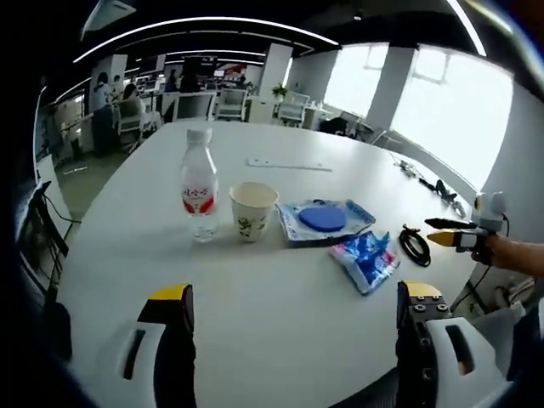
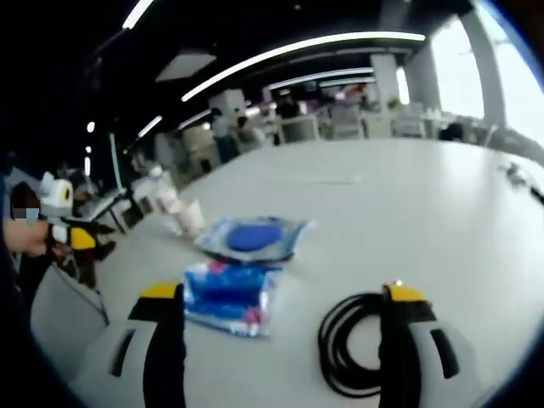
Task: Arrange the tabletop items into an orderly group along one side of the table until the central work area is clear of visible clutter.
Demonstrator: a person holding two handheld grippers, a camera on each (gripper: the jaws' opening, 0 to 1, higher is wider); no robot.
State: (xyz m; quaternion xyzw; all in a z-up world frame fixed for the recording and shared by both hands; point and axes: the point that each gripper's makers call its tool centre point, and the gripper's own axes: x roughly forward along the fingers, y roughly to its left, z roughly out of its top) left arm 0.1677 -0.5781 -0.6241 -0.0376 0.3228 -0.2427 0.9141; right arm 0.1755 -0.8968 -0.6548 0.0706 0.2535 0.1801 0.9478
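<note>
In the left gripper view the left gripper (image 1: 293, 319) holds its fingers wide and empty, bottle (image 1: 198, 184), paper cup (image 1: 252, 210) and blue packets ahead on the worktop (image 1: 280, 280) — in the right gripper view the right gripper (image 2: 285, 319) spreads wide around the black cable coil (image 2: 353, 344), best closed squarely on its near loop.

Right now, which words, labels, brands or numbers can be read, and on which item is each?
No text can be read.
water bottle: red and white label, print too small.
paper cup: green printed motif, no legible words.
blue and white packet: print blurred; also blurred in the right gripper view.
clear bag with blue disc: no lettering legible.
</note>
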